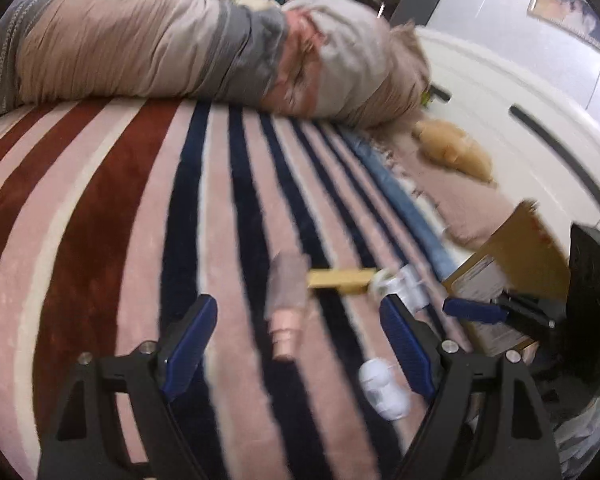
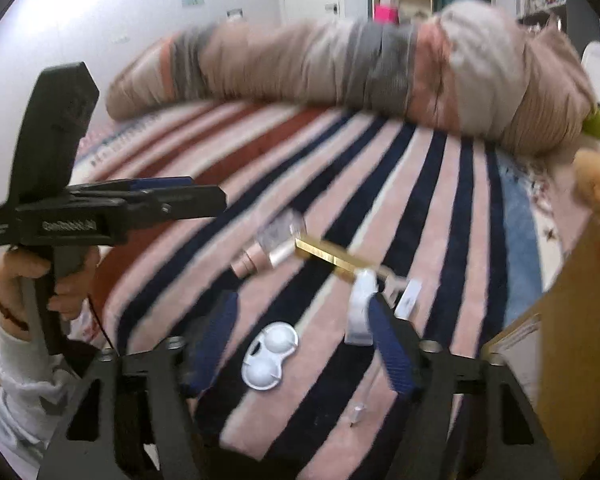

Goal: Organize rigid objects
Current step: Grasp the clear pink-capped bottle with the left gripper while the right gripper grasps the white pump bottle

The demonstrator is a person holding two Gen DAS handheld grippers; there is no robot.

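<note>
Small rigid objects lie on a striped blanket [image 1: 100,208]: a pink bottle with a copper neck [image 1: 286,304] [image 2: 270,250], a gold bar [image 1: 340,280] [image 2: 332,258], a white two-domed piece [image 1: 382,388] [image 2: 270,356], and white pieces [image 1: 400,284] [image 2: 362,304]. My left gripper [image 1: 300,340] is open and empty above the bottle; it shows from the side in the right wrist view [image 2: 204,194]. My right gripper [image 2: 300,340] is open and empty above the domed piece; it shows in the left wrist view [image 1: 484,312].
A rolled beige and grey duvet [image 1: 180,48] [image 2: 360,64] lies across the far side. A cardboard box [image 1: 512,264] [image 2: 560,344] stands at the right. An orange plush toy [image 1: 452,148] [image 2: 598,188] lies near white furniture [image 1: 520,100].
</note>
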